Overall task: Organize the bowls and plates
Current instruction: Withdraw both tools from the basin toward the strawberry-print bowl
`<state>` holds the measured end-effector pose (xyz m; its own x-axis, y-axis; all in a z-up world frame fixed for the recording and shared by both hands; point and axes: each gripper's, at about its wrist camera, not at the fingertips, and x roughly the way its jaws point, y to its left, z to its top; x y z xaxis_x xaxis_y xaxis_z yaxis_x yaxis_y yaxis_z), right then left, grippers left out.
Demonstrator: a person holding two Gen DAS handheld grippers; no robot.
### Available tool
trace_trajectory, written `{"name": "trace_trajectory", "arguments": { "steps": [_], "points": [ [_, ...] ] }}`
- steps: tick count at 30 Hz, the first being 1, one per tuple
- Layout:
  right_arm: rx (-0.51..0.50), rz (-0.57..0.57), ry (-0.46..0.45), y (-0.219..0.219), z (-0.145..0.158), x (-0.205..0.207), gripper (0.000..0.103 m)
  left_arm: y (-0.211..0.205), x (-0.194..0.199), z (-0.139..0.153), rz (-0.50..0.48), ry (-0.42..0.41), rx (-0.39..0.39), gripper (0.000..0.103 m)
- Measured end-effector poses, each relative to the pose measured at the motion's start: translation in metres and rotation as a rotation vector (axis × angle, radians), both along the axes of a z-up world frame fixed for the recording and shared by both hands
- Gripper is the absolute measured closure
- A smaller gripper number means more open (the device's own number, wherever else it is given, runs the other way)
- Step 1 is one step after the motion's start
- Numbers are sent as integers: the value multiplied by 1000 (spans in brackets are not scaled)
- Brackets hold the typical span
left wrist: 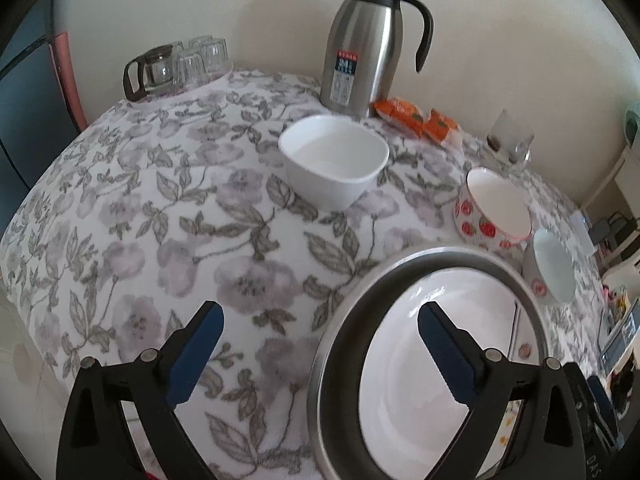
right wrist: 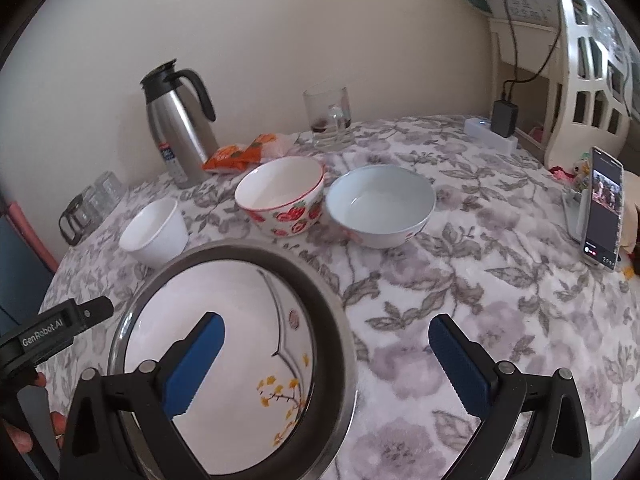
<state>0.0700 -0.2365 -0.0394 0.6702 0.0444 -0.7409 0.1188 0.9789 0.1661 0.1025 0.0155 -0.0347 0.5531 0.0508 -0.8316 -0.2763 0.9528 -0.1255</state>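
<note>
Two jaws wide apart over plate (right wrist: 224,360), gripping nothing

The left gripper (left wrist: 320,344) hangs over the floral-clothed counter (left wrist: 160,220) with its jaws spread wide and nothing between them. Its right jaw is over a white plate (left wrist: 400,380) with a dark metal rim, near right. Beyond sits a white bowl (left wrist: 334,160); to its right are a strawberry-patterned bowl (left wrist: 494,208) and a pale blue bowl (left wrist: 550,266). A steel thermos jug (left wrist: 368,40) stands far back, glass cups (left wrist: 192,62) at far left.
</note>
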Motion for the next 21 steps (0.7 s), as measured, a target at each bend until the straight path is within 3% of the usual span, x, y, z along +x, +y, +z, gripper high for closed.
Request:
{"name": "trace_trajectory", "arguments": {
  "steps": [6, 12, 21],
  "points": [
    [18, 7, -8, -3, 3, 5, 0, -7, 8, 14, 0, -100, 16, 5],
    [46, 31, 1, -1, 7, 15, 0, -19, 28, 23, -47, -136, -16, 5],
    [11, 48, 8, -10, 15, 42, 0, -26, 62, 37, -86, -166, -89, 5]
  ]
}}
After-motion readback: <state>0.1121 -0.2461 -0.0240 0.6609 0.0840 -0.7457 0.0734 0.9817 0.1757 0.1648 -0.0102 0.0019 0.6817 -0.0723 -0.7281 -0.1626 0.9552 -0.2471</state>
